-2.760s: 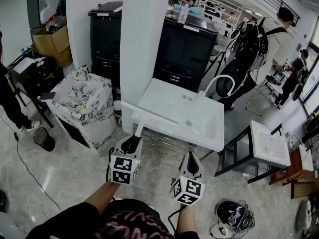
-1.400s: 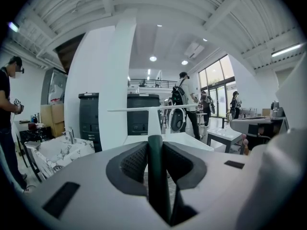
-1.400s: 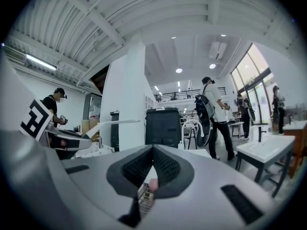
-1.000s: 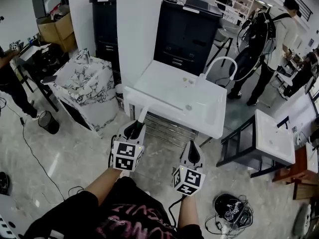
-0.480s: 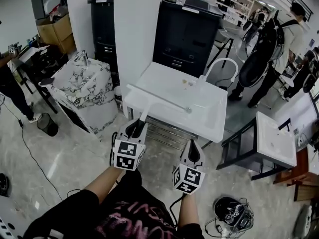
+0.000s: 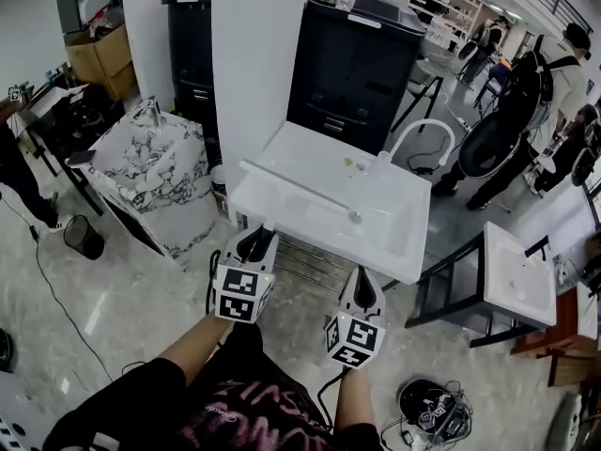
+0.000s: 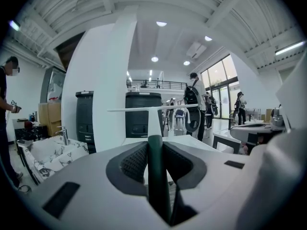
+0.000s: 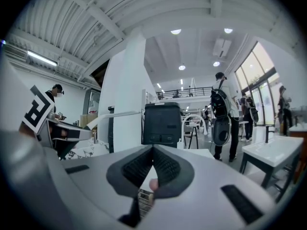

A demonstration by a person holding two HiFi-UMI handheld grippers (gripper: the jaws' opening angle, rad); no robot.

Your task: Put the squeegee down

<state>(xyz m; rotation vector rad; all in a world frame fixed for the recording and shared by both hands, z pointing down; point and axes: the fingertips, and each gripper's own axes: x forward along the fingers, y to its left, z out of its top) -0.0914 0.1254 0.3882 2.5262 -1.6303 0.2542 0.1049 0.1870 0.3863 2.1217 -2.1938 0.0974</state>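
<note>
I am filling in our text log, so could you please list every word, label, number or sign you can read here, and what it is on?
Pink lettering on the person's black shirt: cropped and warped, unreadable.
Left hand-held gripper and right hand-held gripper: black-and-white square markers only, no words.
Nothing else legible.

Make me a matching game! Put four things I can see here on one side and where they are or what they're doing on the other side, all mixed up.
Things:
1. squeegee
2. right gripper
3. black cabinet
4. marbled sink

Places and states:
a. shut, with nothing held
b. standing behind the white sink
c. clamped in the left gripper
d. off to the left of the white sink

Pairs: 1-c, 2-a, 3-b, 4-d
</note>
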